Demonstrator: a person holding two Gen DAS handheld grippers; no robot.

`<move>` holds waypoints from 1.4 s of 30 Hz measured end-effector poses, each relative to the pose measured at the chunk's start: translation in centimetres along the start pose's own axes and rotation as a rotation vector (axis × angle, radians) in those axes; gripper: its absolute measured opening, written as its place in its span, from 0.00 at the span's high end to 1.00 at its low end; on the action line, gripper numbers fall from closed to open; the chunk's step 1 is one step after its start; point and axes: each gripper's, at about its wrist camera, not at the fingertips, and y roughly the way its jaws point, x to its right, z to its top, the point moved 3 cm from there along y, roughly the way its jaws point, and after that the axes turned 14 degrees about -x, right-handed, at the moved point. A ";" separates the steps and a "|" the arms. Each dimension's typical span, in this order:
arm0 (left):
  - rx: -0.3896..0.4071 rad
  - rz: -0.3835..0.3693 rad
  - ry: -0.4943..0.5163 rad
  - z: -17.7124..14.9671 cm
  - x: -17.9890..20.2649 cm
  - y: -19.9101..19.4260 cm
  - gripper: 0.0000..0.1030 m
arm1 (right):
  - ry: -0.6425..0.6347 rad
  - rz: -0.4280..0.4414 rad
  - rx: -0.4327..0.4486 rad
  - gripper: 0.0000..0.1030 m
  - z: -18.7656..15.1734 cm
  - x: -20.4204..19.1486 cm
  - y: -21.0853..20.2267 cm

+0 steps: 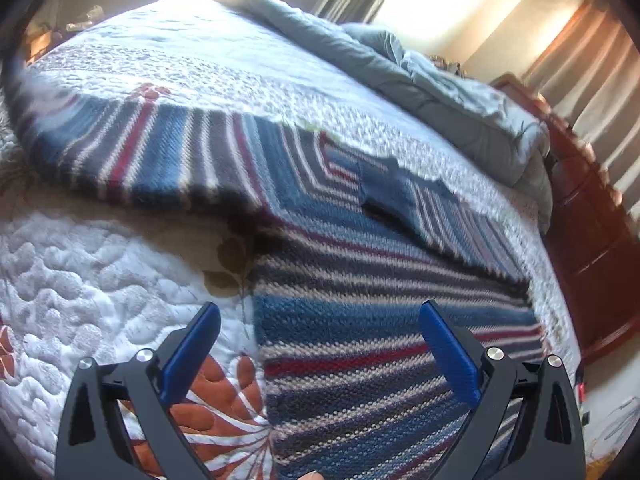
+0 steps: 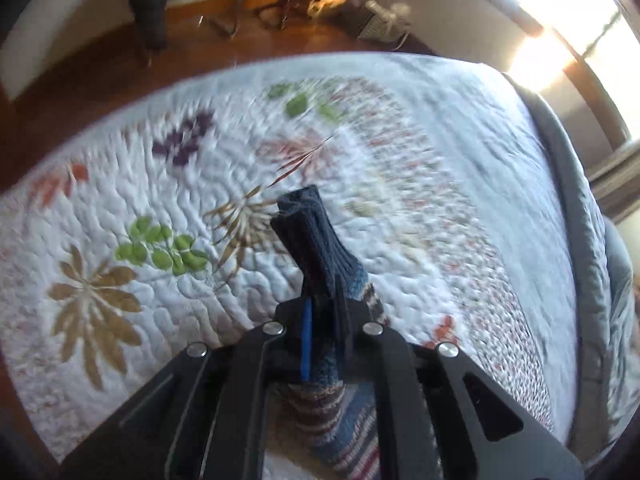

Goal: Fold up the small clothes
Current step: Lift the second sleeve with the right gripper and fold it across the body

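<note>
Right wrist view showed the right gripper (image 2: 322, 320) with its fingers pinching the dark ribbed cuff of a striped blue, grey, red and white knitted sweater (image 2: 320, 256), the cuff bunched and standing up past the fingertips above the white quilted bedspread with leaf prints (image 2: 120, 200). Left wrist view showed the left gripper (image 1: 320, 356), fingers spread and holding nothing, hovering over the sweater's hem, the body lying flat on the bed. The knit looked soft, limp and stretchy, light enough to lift; cuffs, hem corners and shoulder seams seemed the surest holds.
</note>
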 end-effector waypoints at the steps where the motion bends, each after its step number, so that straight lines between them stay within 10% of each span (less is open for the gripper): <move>1: 0.020 -0.018 -0.010 0.2 -0.3 -0.5 0.04 | 0.034 0.012 0.027 0.93 -0.9 1.4 -1.6; 11: 0.172 -0.249 -0.183 1.2 -4.4 -3.6 0.04 | 0.592 0.204 0.281 0.93 -23.1 22.4 -11.4; 23: 0.082 -0.335 -0.190 1.1 -0.9 -0.6 0.04 | 1.151 0.602 0.131 0.83 -52.5 31.7 8.2; 26: 0.045 -0.328 -0.209 2.0 0.1 1.1 0.04 | 1.189 0.698 0.143 0.57 -55.1 31.2 9.1; 42: 0.013 -0.328 -0.373 7.0 -1.7 5.7 0.04 | 1.193 0.929 0.099 0.42 -52.5 35.8 13.4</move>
